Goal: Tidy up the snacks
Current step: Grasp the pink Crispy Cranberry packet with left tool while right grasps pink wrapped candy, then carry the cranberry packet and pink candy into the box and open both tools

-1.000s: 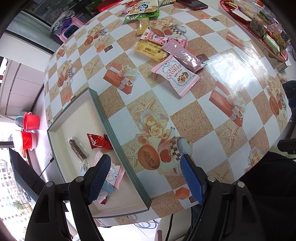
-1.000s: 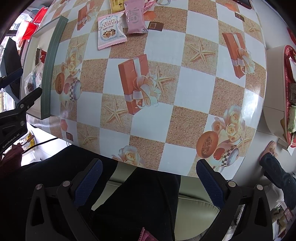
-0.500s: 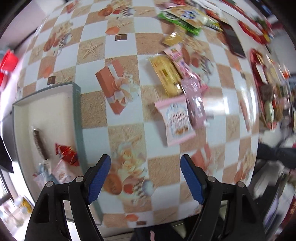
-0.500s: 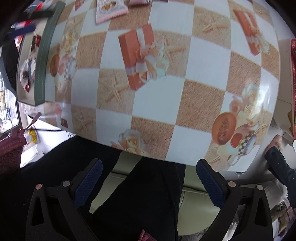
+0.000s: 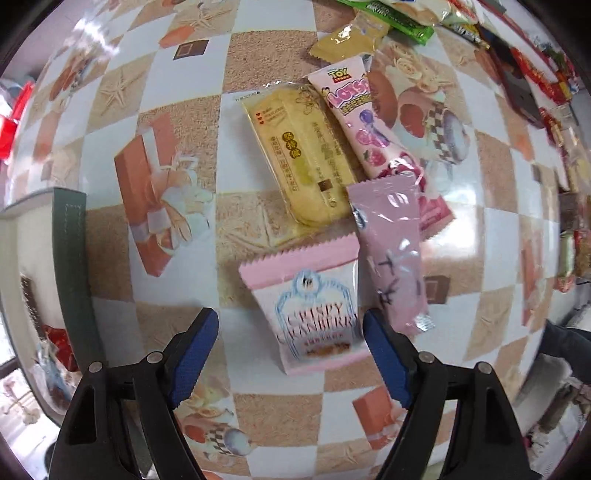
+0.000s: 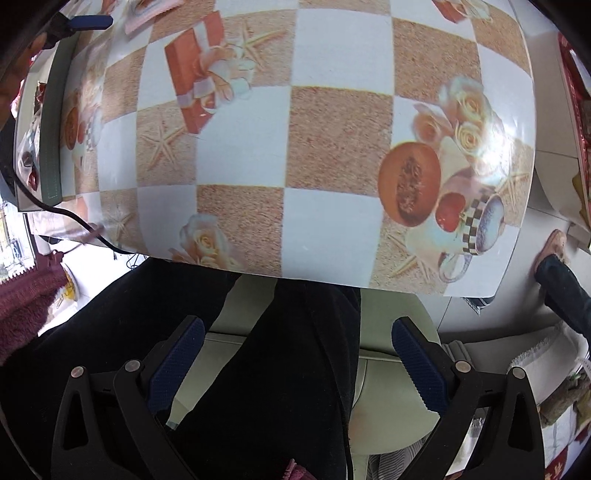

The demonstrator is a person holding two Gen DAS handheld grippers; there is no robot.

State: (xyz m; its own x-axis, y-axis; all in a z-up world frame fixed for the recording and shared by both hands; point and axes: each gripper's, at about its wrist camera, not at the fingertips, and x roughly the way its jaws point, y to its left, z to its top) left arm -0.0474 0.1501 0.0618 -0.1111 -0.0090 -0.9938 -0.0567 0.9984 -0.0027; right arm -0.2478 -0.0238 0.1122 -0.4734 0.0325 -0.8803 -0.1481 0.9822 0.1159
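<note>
A pink-and-white cranberry cracker packet (image 5: pixel 314 306) lies flat on the checked table. My left gripper (image 5: pixel 288 317) points straight down over it, its jaws opening; the packet's lower half sits between the blue pads, which do not press it. Just beyond lie a yellow packet (image 5: pixel 303 155), a lilac pouch (image 5: pixel 391 243) and a pink Toy Story packet (image 5: pixel 354 110). The green-rimmed box (image 5: pixel 72 258) at the left holds a few small snacks. My right gripper (image 6: pixel 297 325) stands open and empty off the table's near edge, above a person's dark trousers (image 6: pixel 277 387).
More snacks crowd the far side: a gold wrapper (image 5: pixel 347 40) and a green packet (image 5: pixel 402 22). A dark phone (image 5: pixel 517 88) and a red tray (image 5: pixel 550 74) lie far right. A black cable (image 6: pixel 55 210) hangs by the box (image 6: pixel 51 110). Another person's slippered foot (image 6: pixel 552 247) is right.
My left gripper swung from the box over to the snack pile, rolled and sank; the cranberry packet now lies between its fingers. The right gripper drifted lower along the table's near edge.
</note>
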